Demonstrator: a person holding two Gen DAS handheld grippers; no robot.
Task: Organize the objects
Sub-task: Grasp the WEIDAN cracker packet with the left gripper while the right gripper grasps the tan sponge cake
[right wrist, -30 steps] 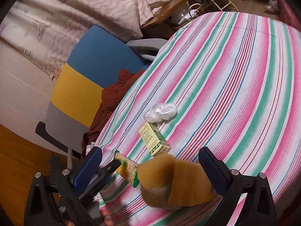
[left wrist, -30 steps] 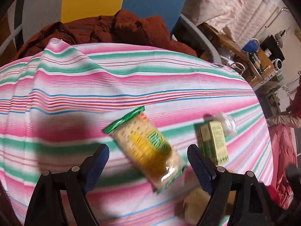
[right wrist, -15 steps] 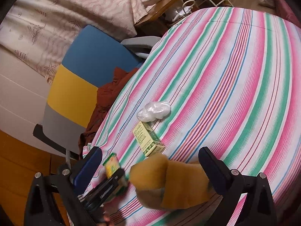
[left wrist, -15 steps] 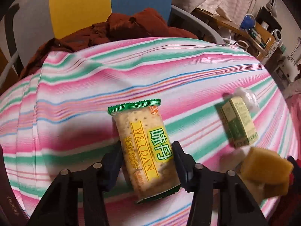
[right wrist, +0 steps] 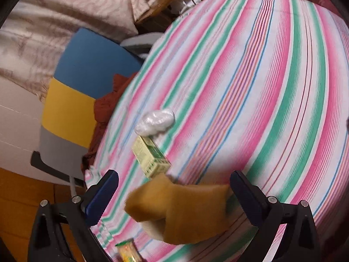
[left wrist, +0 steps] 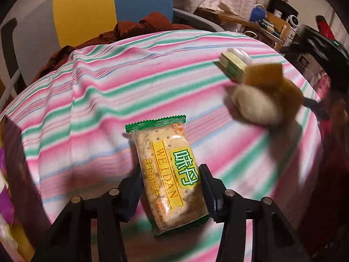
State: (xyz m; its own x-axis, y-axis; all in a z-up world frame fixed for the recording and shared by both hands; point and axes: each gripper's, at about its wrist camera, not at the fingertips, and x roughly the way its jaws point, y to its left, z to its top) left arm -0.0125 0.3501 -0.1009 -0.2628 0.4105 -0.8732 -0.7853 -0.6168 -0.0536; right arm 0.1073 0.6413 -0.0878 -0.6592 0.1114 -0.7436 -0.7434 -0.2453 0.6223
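A: What's hard to read here?

B: Much of the striped tablecloth [left wrist: 91, 91] is smeared by motion blur, and in the left wrist view the lower left is dark, with a purple and yellow shape cut off by the edge that I cannot identify. In the right wrist view, the tan plush toy [right wrist: 183, 214] fills the space between the right gripper [right wrist: 174, 196] fingers and hides the cloth beneath. Whether either finger touches it I cannot tell; they stand wide apart, one on each side of it.

A: And the left gripper [left wrist: 170, 187]?

B: Clamped on the cracker packet [left wrist: 169, 170], its fingers pressed against the two long sides of the lower half. The packet sticks out ahead of the fingers with its green crimped end farthest away. Its bottom end is partly lost in shadow.

A: What else is around?

B: Beyond the table's far edge, ahead and left of the left gripper, a chair [left wrist: 87, 11] with grey, yellow and blue panels, and a rust-brown garment [left wrist: 139, 28] bunched against it. The plush toy [left wrist: 266, 96] is blurred, ahead and right of the left gripper. Just ahead of the right gripper, touching or nearly touching the plush, lies a pale green carton [right wrist: 150, 157]; the plush covers its near corner. A crumpled white plastic wad [right wrist: 156, 120] lies right behind the carton. A sliver of the cracker packet [right wrist: 127, 251] shows at the bottom edge, cut off.
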